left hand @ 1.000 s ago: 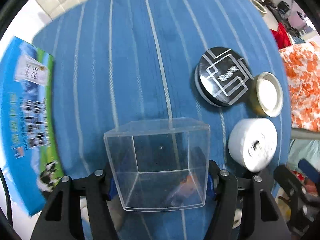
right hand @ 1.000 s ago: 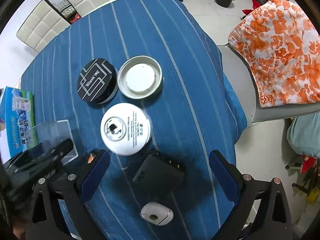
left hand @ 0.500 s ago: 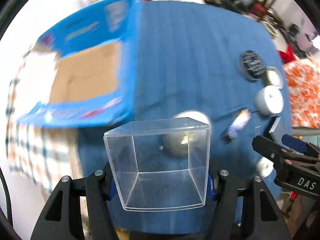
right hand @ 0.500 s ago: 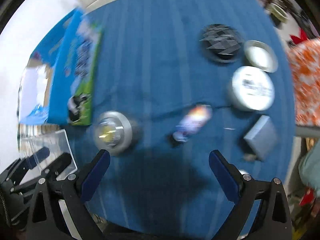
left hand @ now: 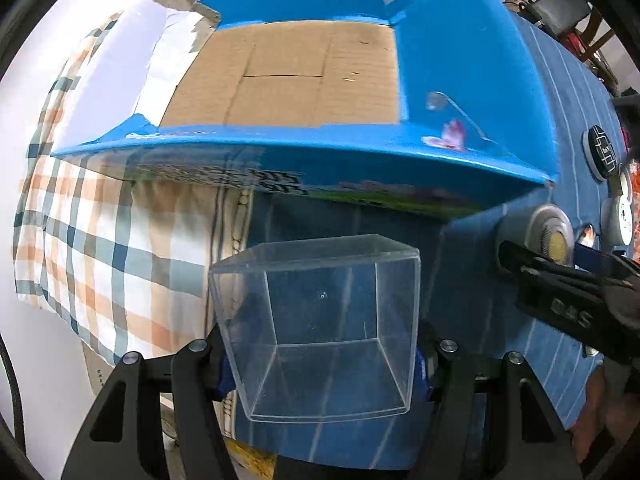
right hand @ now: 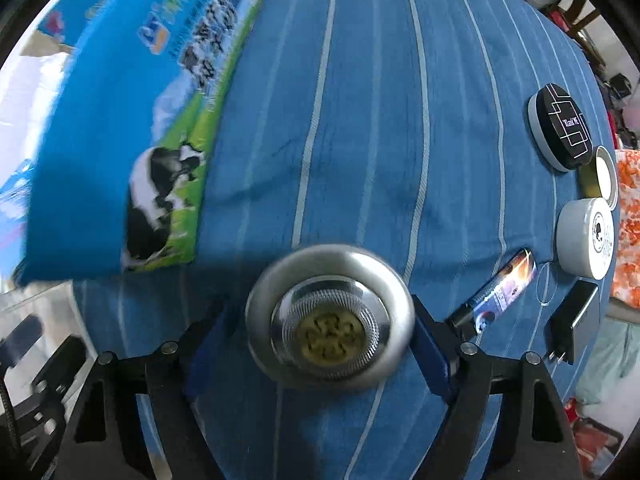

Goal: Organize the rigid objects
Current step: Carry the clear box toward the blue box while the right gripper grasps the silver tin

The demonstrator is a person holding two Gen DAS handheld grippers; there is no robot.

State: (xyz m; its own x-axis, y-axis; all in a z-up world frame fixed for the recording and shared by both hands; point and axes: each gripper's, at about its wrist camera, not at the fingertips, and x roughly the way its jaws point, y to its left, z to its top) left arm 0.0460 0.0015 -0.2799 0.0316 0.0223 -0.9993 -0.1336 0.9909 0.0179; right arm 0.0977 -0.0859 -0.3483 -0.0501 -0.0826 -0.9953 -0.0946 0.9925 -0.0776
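We look down on a round worktop point(right hand: 360, 120) under a blue cloth with thin pale stripes. At about ten o'clock on it, in the right wrist view, lies a large blue carton point(right hand: 120, 128) printed with a cow on grass; the left wrist view shows it open, with a bare brown cardboard floor. Beyond the worktop's edge on that side hangs a checked fabric point(left hand: 100, 240) in orange, blue and white.

The left hand-held gripper point(left hand: 320, 360) is clamped on a clear plastic box point(left hand: 320, 320), held in the air near the edge of the worktop, at about six o'clock from the carton.

The right hand-held gripper point(right hand: 320, 340) has just been closing, and a round silver dish point(right hand: 330, 316) with a mesh centre sits between its blue pads, which reach its rim on both sides.

Along the three o'clock edge stand a black round tin point(right hand: 560, 128), a small open jar point(right hand: 604, 178), a white round tub point(right hand: 584, 238), a lighter point(right hand: 500, 292) and a dark grey charger point(right hand: 576, 326), close together. Past them we see orange patterned fabric point(right hand: 630, 220) and cluttered furniture, blurred
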